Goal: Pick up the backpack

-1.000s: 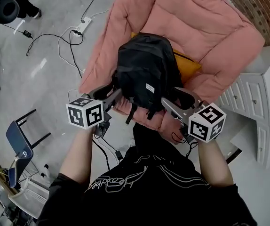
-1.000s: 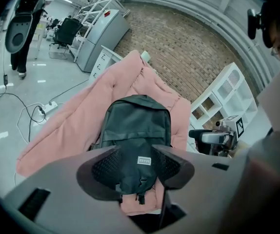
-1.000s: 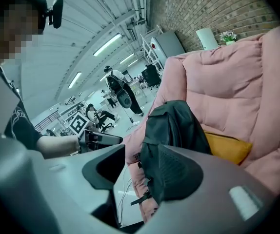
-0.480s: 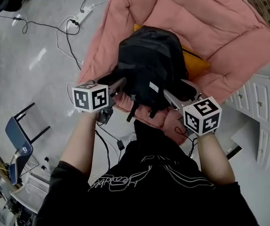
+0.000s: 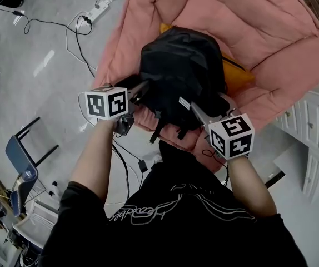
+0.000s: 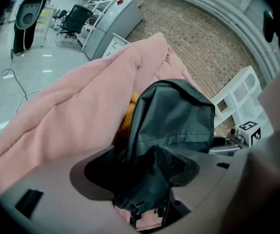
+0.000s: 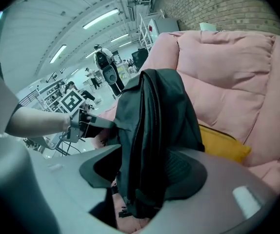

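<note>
**1. Change observed**
Compared with a second earlier, both grippers have been lowered and brought in against the lower part of the backpack (image 5: pixel 179 77), and both sets of jaws have been spread. The jaws of the left gripper (image 5: pixel 136 89) are opening at this moment. Those of the right gripper (image 5: pixel 210 105) are held wide apart. In each gripper view, black backpack fabric is seen between the jaws, but no clamping on it is seen. Both sets of jaws are therefore read as released.

**2. Location of the task's thing**
The backpack is stood upright on the seat of the pink armchair (image 5: pixel 248 32) and is leaned against the yellow cushion (image 5: pixel 238 74) behind it. Its position has not been noticeably altered across the frames.

**3. Meaning for the task**
The approach is judged to be complete and the grasp not yet made. Both sets of jaws must be closed on the backpack before any lift is attempted. Because the fabric is soft and loose, a shallow pinch may slip under the load.

**4. Count**
- Backpack: one.
- Grippers: two, one at each lower side of the backpack.
- Armchair: one.
- Yellow cushion: one.
- Marker cubes: two, one carried on each gripper.
</note>
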`<state>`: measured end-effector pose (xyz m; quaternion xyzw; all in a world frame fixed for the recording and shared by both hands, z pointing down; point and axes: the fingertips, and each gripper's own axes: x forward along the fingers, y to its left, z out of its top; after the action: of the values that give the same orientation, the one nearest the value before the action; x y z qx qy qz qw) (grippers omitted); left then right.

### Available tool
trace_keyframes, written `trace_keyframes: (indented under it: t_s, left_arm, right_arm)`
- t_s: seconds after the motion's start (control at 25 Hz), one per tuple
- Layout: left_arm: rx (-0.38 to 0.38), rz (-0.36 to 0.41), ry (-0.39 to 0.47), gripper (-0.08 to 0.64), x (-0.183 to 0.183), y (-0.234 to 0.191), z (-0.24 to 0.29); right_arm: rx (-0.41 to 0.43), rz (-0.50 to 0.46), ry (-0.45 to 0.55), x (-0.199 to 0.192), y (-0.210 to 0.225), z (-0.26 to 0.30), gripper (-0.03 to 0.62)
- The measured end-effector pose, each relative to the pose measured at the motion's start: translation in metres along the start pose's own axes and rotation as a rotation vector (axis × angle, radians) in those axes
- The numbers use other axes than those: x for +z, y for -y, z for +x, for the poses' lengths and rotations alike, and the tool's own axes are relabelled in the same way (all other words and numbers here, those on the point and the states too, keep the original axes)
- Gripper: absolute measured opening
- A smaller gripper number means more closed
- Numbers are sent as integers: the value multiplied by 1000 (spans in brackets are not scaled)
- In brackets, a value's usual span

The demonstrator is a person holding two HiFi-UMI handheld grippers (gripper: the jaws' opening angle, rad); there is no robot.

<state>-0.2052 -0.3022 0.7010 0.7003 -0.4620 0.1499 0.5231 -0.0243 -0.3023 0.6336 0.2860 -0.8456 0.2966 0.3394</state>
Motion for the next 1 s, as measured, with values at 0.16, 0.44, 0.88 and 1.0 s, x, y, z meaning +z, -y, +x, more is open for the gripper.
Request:
trace_keyframes:
  t_s: [0.16, 0.44, 0.88, 1.0]
  left_arm:
    - [-39, -19, 2, 255, 0, -2, 8]
    - [-65, 3, 5, 253, 3, -2, 16]
    - [-81, 36, -21, 204, 5, 7, 23]
    - [-66, 40, -31, 183, 4, 8, 22]
  right_arm:
    - [-31, 4, 14, 0, 4, 6, 250]
    - [-43, 9, 13, 1, 10, 15, 234]
    - [-57, 10, -2, 0, 20, 21, 152]
    - [-48, 24, -3, 0, 21, 23, 133]
